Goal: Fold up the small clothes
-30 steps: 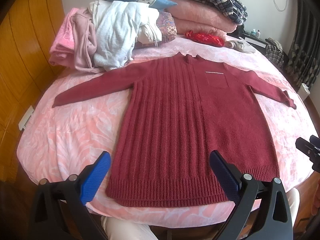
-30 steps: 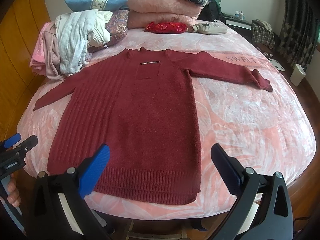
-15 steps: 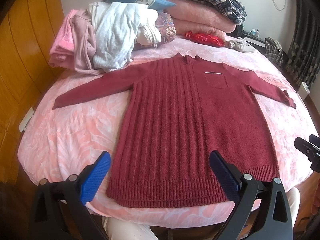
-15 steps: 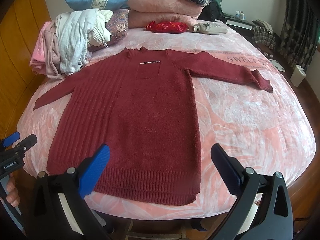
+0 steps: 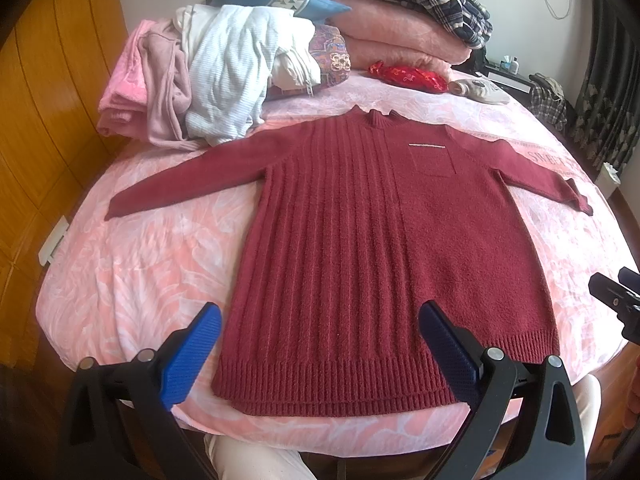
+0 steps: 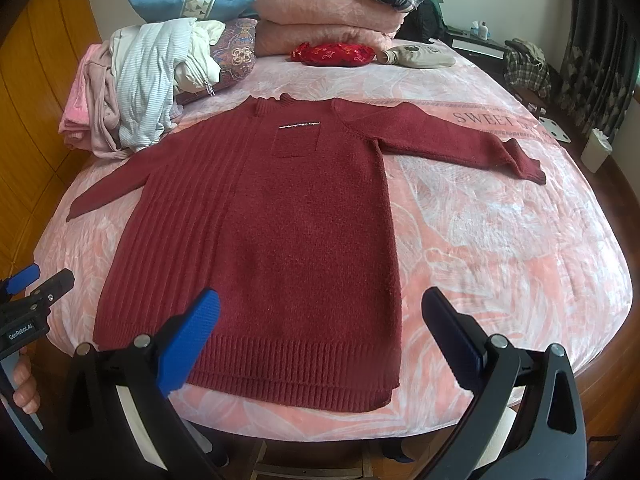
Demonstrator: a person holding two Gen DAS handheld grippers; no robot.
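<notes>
A dark red knit sweater (image 5: 384,240) (image 6: 272,232) lies flat and face up on the pink bed (image 5: 132,280) (image 6: 500,272), both sleeves spread out, hem toward me. My left gripper (image 5: 320,344) hovers open above the hem's left half, blue pads wide apart with nothing between them. My right gripper (image 6: 320,332) is open too, above the hem's right corner. The right gripper's tip shows at the right edge of the left wrist view, and the left gripper with a hand at the left edge of the right wrist view.
A heap of unfolded clothes (image 5: 208,92) (image 6: 140,84) sits at the back left. Pillows and folded pink blankets (image 5: 400,36) (image 6: 324,20) line the headboard, with a red pouch (image 6: 334,54) in front. A wooden wall (image 5: 36,120) runs along the left.
Both grippers have edged slightly forward and up; the sweater has not moved and both grippers stay open.
</notes>
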